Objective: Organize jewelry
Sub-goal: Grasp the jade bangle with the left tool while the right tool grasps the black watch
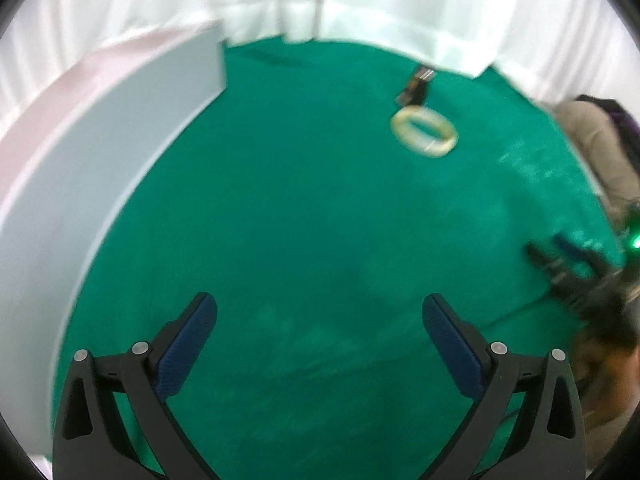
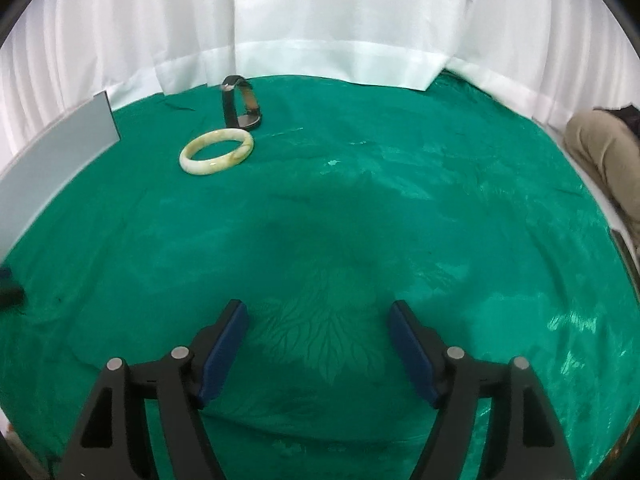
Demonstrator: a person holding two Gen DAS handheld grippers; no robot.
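Nearest the lens in the right wrist view: right gripper (image 2: 318, 318), blue-padded jaws spread wide apart, nothing between them, hanging over the green patterned cloth (image 2: 440, 208). Same in the left wrist view: left gripper (image 1: 320, 316), jaws apart and empty, above the same cloth (image 1: 300, 200).

Seen sharply only in the right wrist view: pale jade-coloured bangle (image 2: 216, 152) lying flat on the cloth, upper left of the frame, and just behind it a dark watch (image 2: 241, 101) standing on edge with its strap looped. Apart from each other, though close. A leafy woven pattern in the cloth, plain below the jaws. At the far left edge, a dark blurred tip, too little to name.

Shown only in the left wrist view: the right gripper (image 1: 560, 258) from outside, blurred, at the right edge, with a green light beside it. Bangle (image 1: 424, 131) here in the upper right, watch (image 1: 416, 87) behind it, both smeared by blur. Grey-white box wall (image 1: 100, 152) filling the left side; in the right wrist view only a strip of it (image 2: 60, 148) at the left edge.

In both: white curtain (image 2: 320, 20) behind the table, a tan-clothed limb (image 2: 600, 152) at the right.

No brand, label or readable writing anywhere.
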